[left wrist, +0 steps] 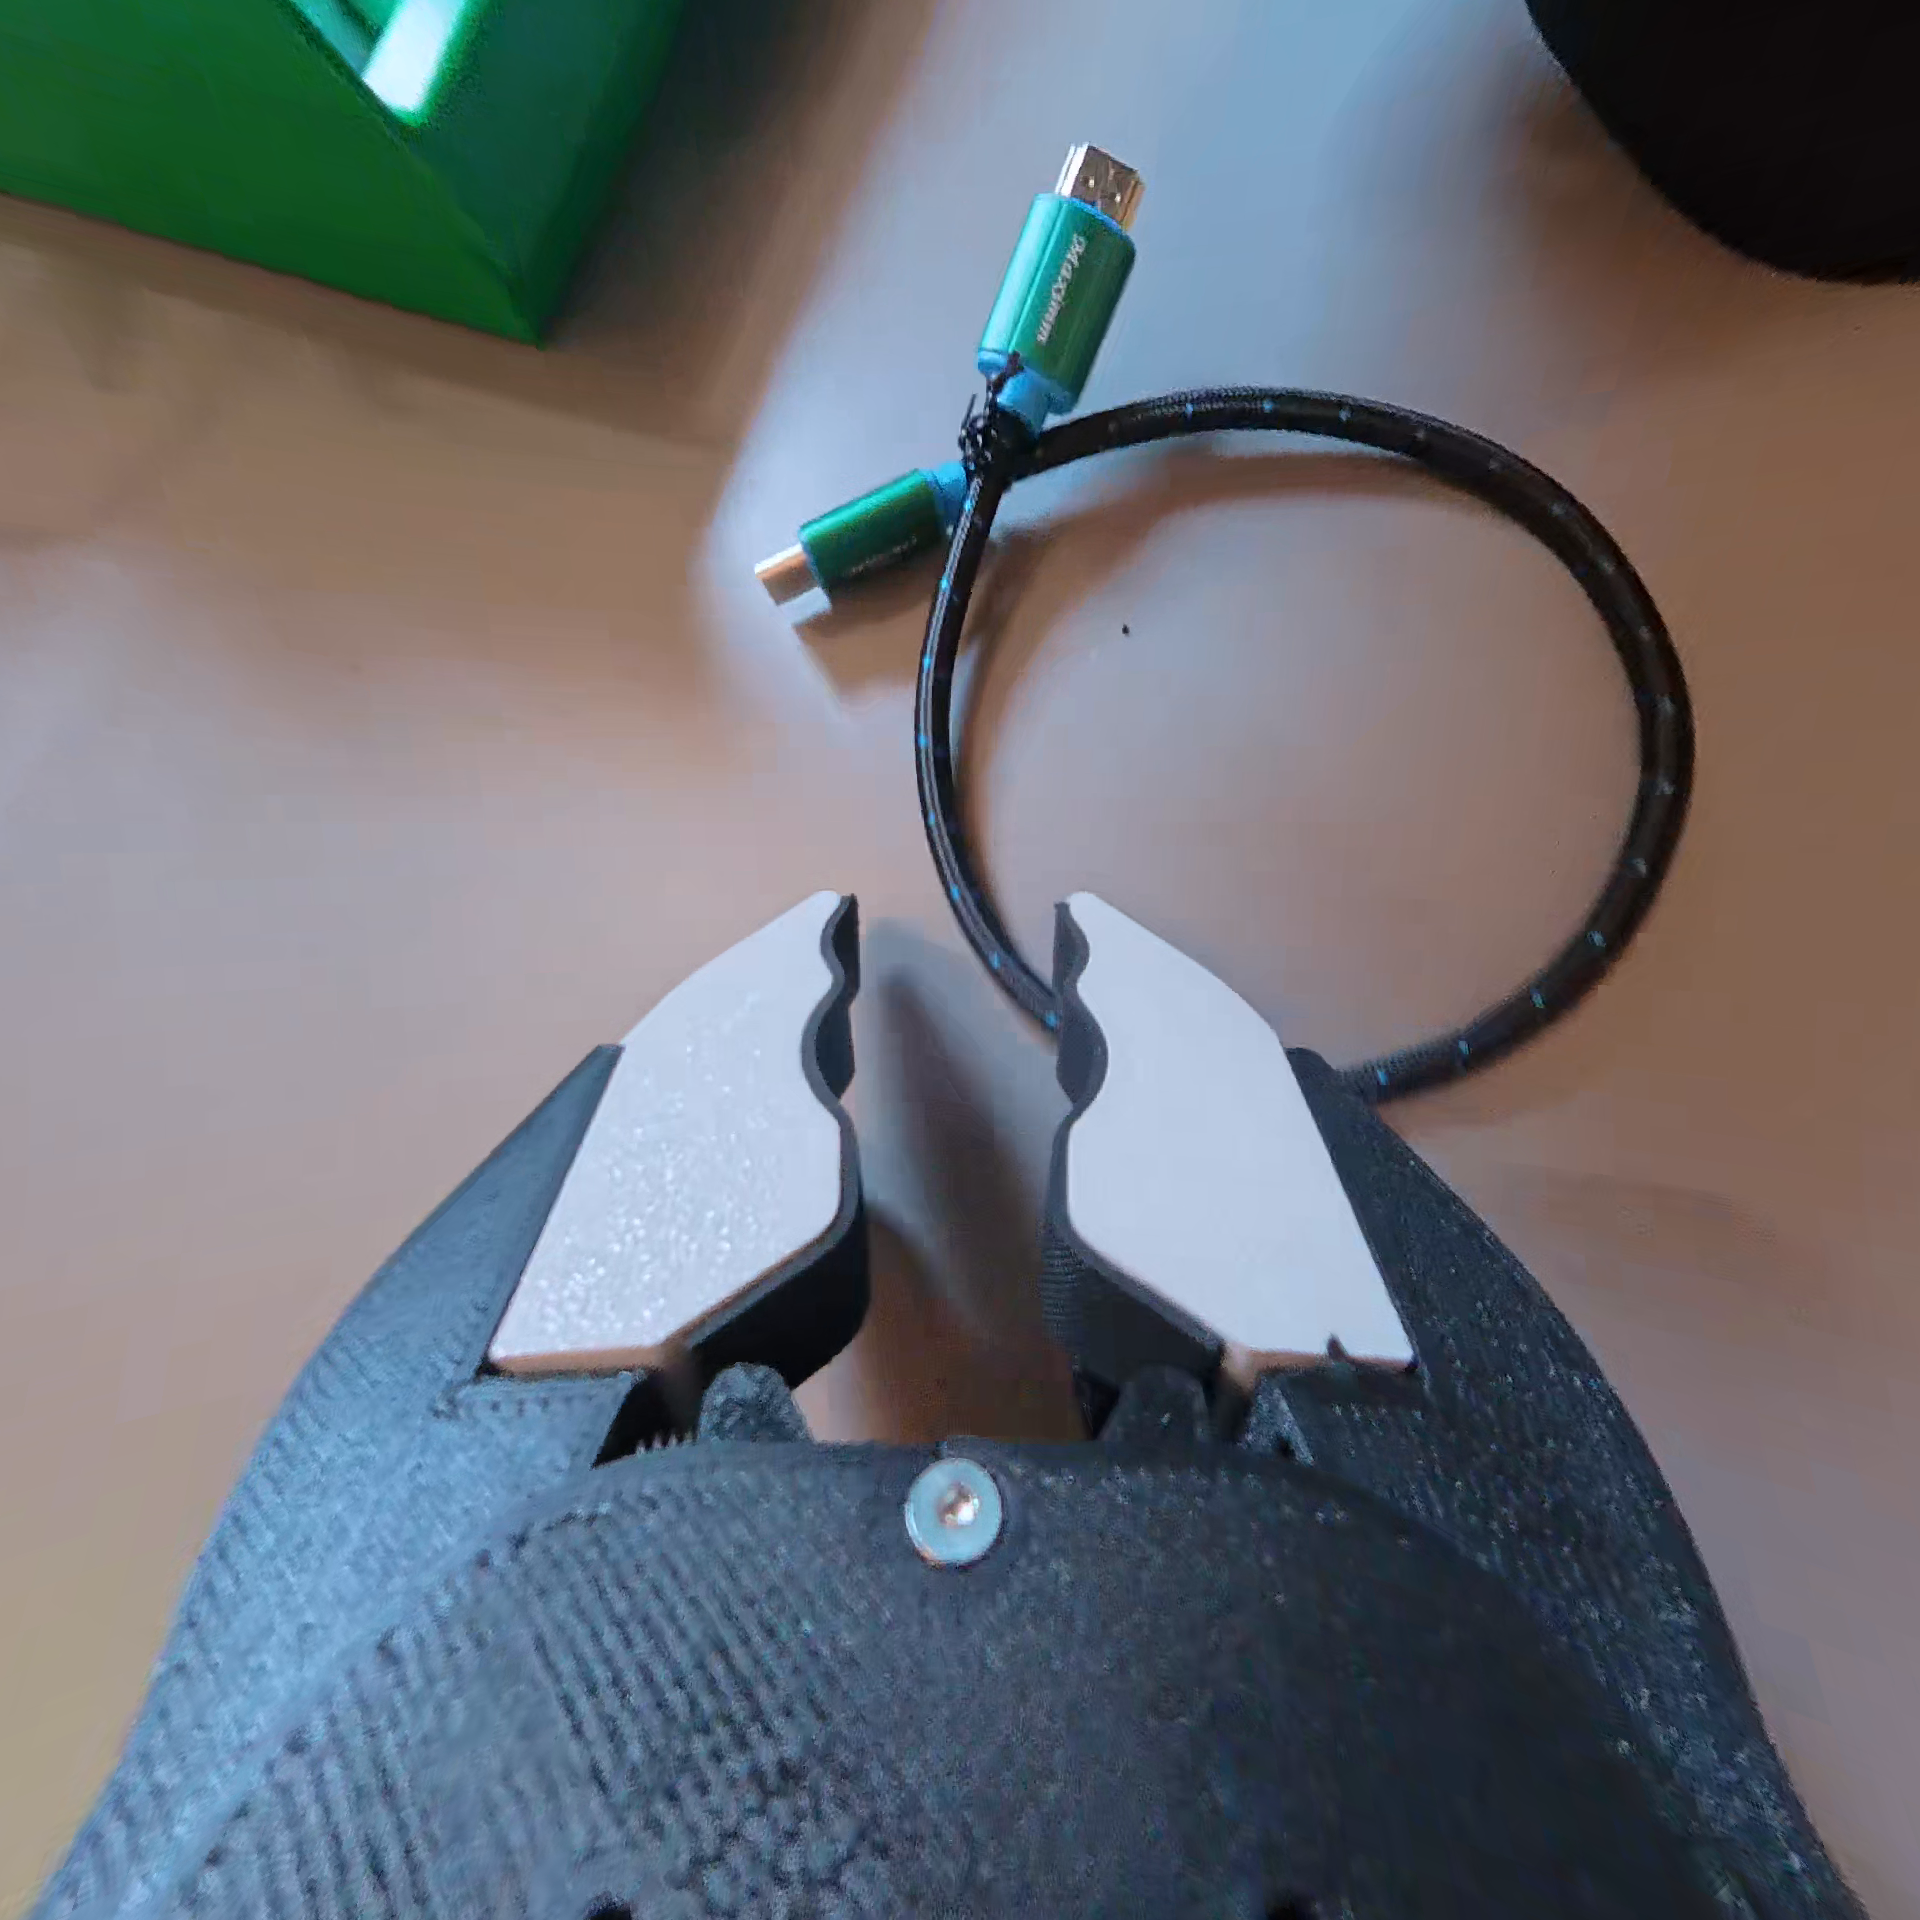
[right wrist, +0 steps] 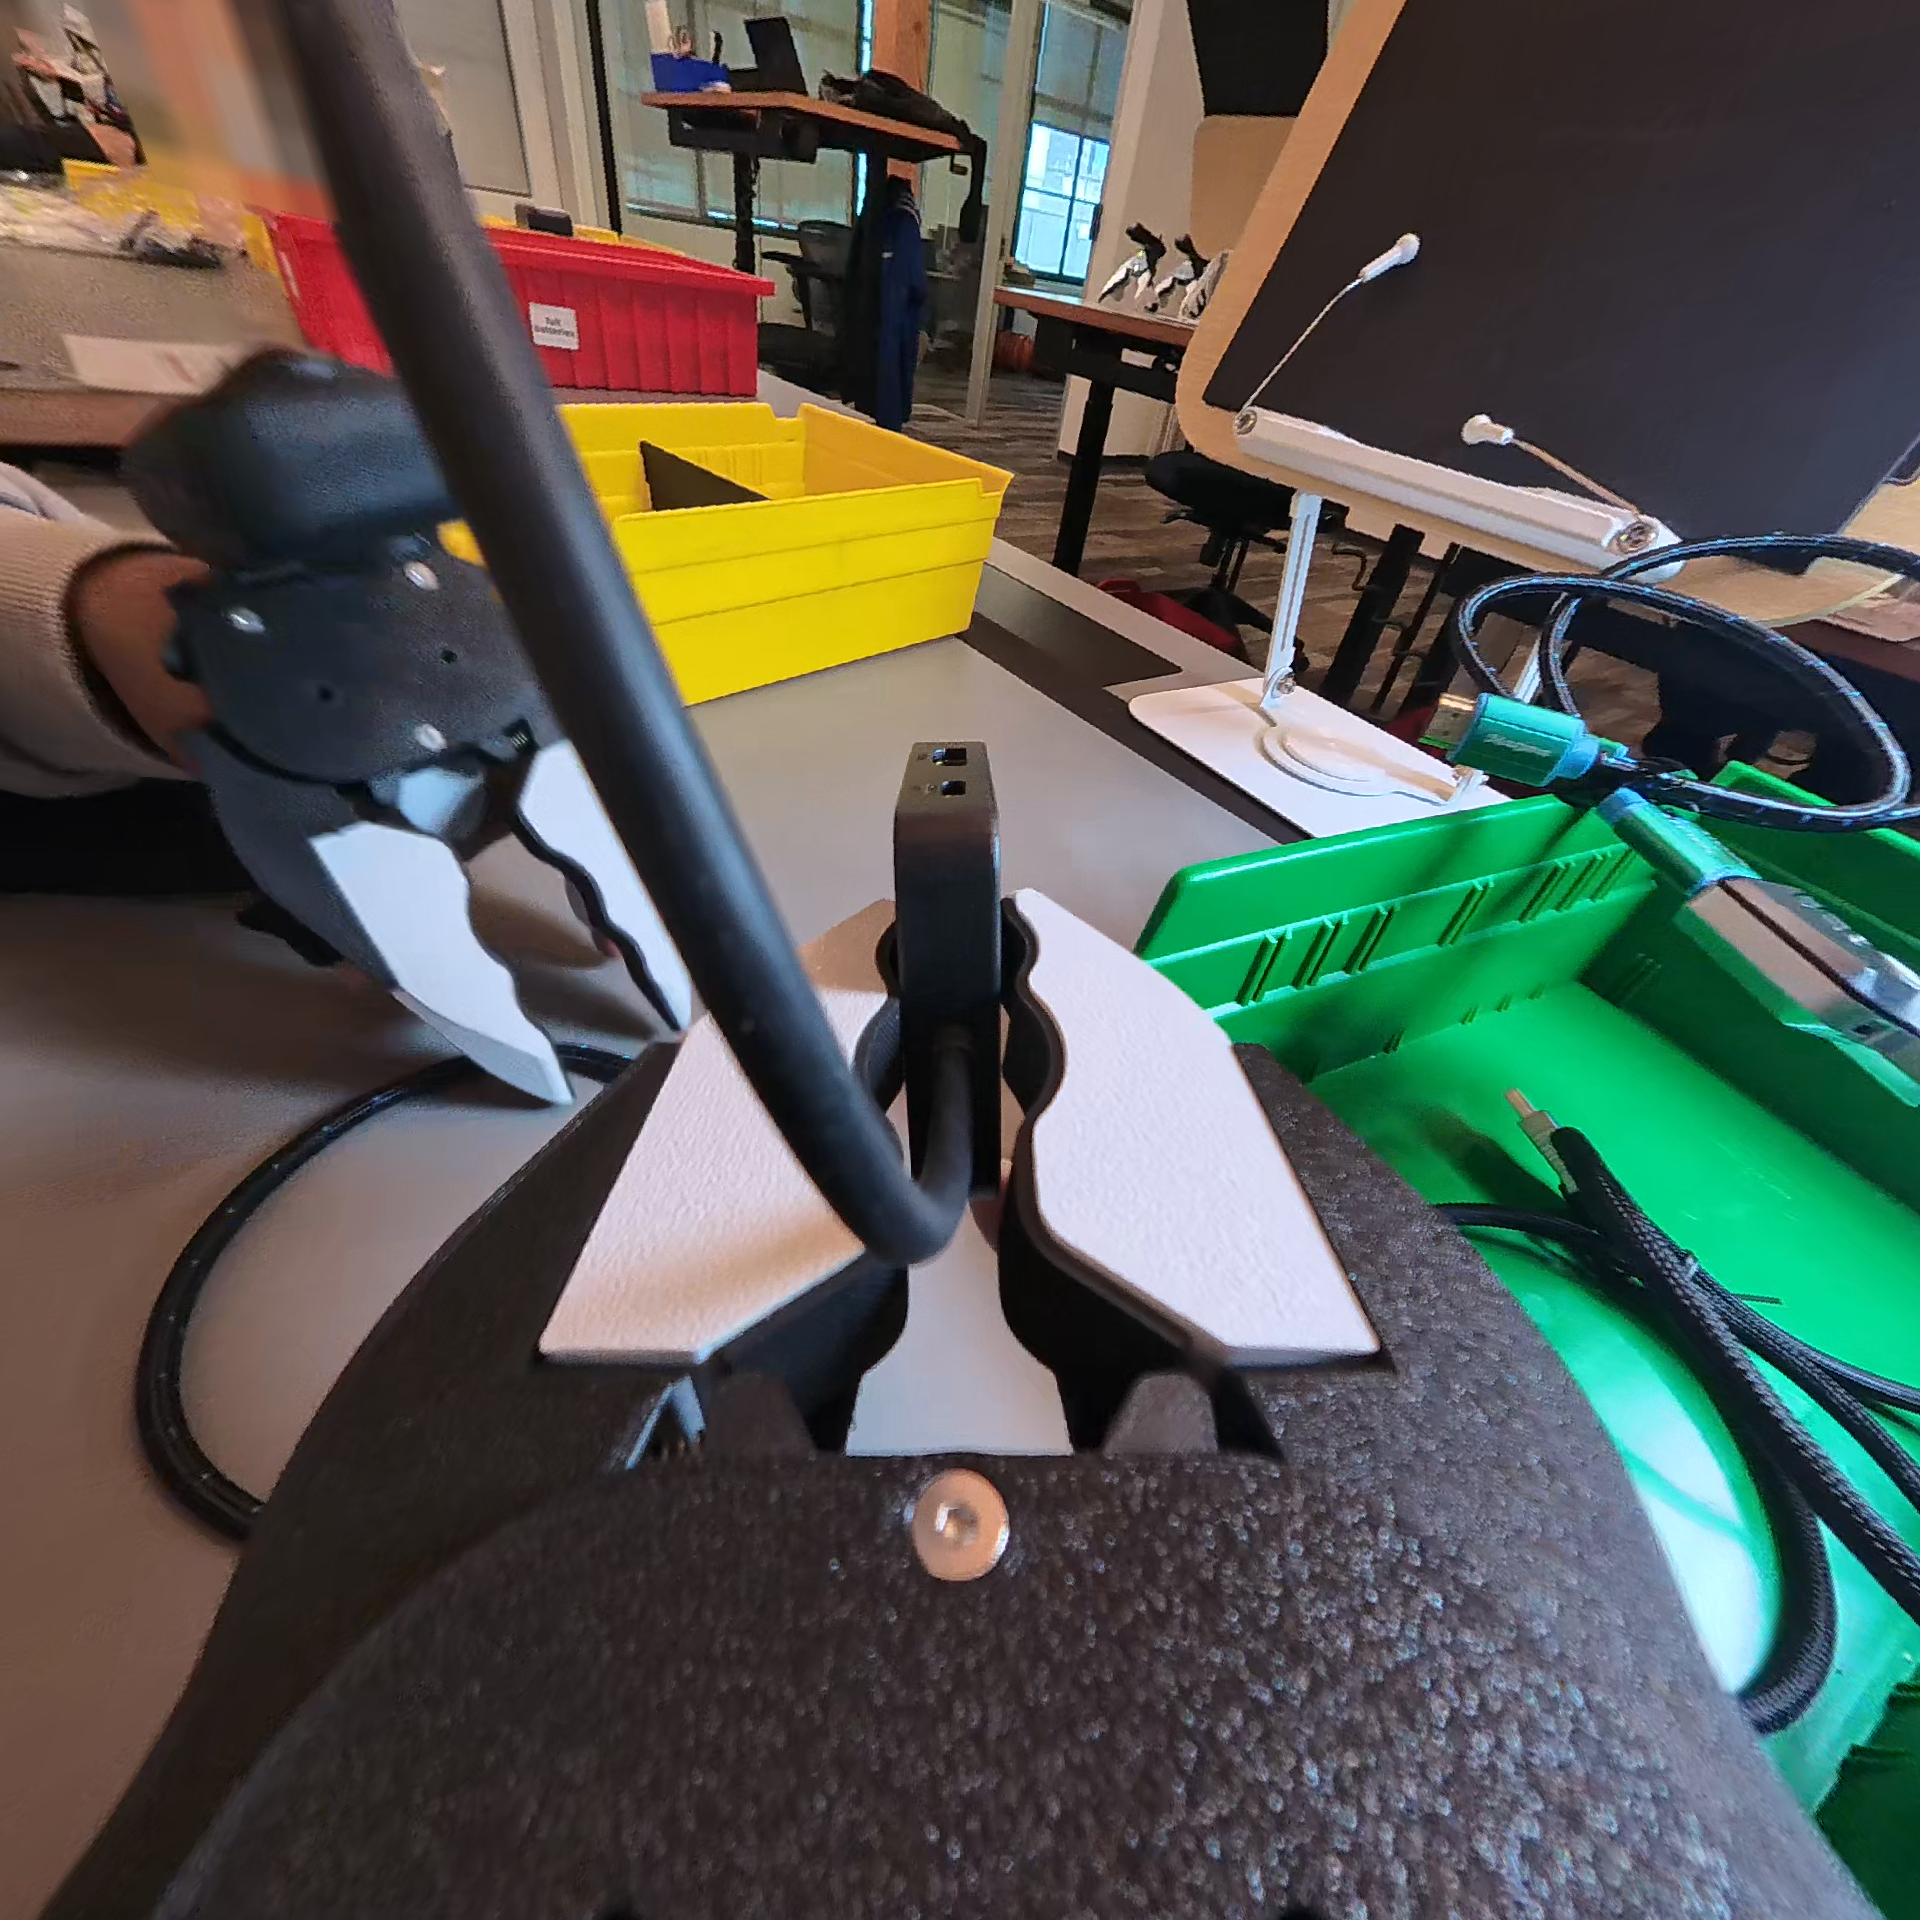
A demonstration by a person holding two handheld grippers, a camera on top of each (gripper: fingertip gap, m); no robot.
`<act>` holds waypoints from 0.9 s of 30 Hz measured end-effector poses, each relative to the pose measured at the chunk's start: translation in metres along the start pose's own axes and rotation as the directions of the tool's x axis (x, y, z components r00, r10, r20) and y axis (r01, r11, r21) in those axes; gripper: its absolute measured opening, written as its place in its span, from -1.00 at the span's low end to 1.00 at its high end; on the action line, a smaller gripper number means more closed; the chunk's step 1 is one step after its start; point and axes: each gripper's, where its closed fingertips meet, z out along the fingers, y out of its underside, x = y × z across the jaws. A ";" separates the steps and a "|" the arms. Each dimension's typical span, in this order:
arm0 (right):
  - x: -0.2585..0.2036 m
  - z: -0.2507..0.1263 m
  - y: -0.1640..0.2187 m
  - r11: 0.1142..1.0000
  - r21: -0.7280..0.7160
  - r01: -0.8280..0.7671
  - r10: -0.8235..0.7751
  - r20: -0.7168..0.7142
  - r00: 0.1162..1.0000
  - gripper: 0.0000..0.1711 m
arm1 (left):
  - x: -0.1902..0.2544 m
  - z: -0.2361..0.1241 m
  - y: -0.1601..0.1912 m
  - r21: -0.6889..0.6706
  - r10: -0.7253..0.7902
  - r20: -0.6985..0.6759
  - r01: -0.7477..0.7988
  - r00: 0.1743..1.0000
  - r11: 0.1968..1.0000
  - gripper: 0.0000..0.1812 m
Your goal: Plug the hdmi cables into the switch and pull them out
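Right gripper (right wrist: pixel 951 997) has its jaws clenched on the black switch (right wrist: pixel 948 883), holding it on edge above the desk (right wrist: pixel 1039 727), presumably so its ports can be reached; a thick black cable (right wrist: pixel 582 623) already leaves its near end. Left gripper (left wrist: pixel 956 940) hovers with jaws released and empty over the braided HDMI cable (left wrist: pixel 1621 644), coiled and tied so both green plugs (left wrist: pixel 1055 291) lie together, unplugged. Judged: next is grasping a plug. Green bin (right wrist: pixel 1455 935) sits right.

Grey table (right wrist: pixel 1039 727) under coiled braided cable (left wrist: pixel 1455 727), green bin (right wrist: pixel 1455 914), yellow bin (right wrist: pixel 831 561), white lamp base (right wrist: pixel 1247 727).
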 end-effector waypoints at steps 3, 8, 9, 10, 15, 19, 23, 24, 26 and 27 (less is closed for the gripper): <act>0.002 -0.003 -0.003 1.000 0.011 0.009 -0.009 -0.009 1.000 -0.83 | -0.001 0.009 -0.004 -0.019 0.048 -0.071 -0.050 0.996 0.999 -0.90; 0.005 -0.007 -0.007 1.000 0.031 0.002 -0.002 -0.009 1.000 -0.83 | -0.024 -0.017 0.031 -0.097 0.115 -0.069 -0.122 0.991 0.988 -0.92; 0.004 -0.006 -0.007 0.999 0.032 0.000 0.001 -0.005 1.000 -0.83 | -0.037 -0.025 0.038 -0.089 0.099 -0.017 -0.100 0.995 0.991 -0.92; 0.004 -0.006 -0.006 1.000 0.030 -0.002 0.002 -0.003 1.000 -0.83 | -0.056 -0.033 0.045 -0.078 0.064 0.065 -0.059 0.996 0.995 -0.90; 0.001 -0.001 0.001 1.000 0.002 0.004 -0.004 0.002 1.000 -0.83 | -0.096 -0.065 0.047 0.106 -0.120 0.213 0.099 0.970 0.989 -0.84; 0.001 0.001 0.005 1.000 -0.013 0.007 -0.007 0.001 1.000 -0.83 | -0.066 -0.054 0.046 0.017 -0.058 0.129 0.056 0.990 0.998 -0.80; 0.000 -0.001 0.002 1.000 -0.006 0.010 -0.010 0.008 1.000 -0.83 | -0.041 -0.048 0.055 -0.104 0.021 0.070 -0.014 0.997 0.994 -0.70; -0.001 -0.001 0.001 1.000 -0.004 0.011 -0.011 0.010 1.000 -0.83 | -0.039 -0.048 0.058 -0.126 0.030 0.069 -0.021 0.997 0.992 -0.69; -0.002 -0.001 0.000 1.000 -0.001 0.016 -0.016 0.015 1.000 -0.83 | -0.039 -0.049 0.066 -0.173 0.045 0.083 -0.030 0.996 0.985 -0.68; -0.002 -0.002 0.000 1.000 -0.001 0.019 -0.019 0.016 1.000 -0.83 | -0.038 -0.052 0.072 -0.202 0.048 0.084 -0.031 0.995 0.979 -0.66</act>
